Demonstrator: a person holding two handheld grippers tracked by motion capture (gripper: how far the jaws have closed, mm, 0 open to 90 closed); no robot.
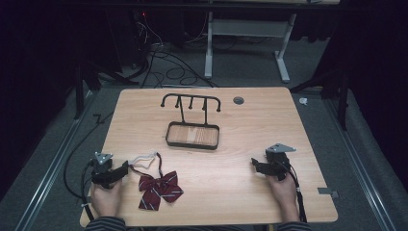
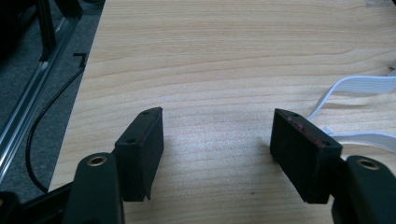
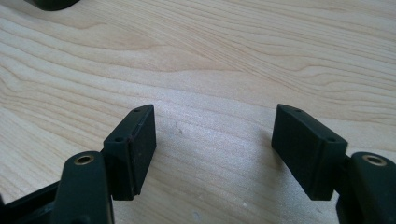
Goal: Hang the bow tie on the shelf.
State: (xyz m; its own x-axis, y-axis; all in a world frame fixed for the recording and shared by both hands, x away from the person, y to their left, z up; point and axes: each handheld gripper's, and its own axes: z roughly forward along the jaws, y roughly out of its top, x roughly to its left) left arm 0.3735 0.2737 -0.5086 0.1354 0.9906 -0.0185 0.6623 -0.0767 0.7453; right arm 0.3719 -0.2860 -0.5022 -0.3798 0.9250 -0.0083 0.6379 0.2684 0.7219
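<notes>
- Wooden table (image 1: 240, 192) on grey carpet.
- Black rack (image 1: 193, 126) sits mid-table, toward the far edge.
- Striped bow tie (image 1: 159, 188) lies near-left of the rack, white strap (image 1: 143, 159) attached.

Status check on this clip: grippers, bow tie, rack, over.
Left gripper open, empty, beside bow tie. Right gripper open, empty, on bare table. Rack stands apart, nothing hung.
</notes>
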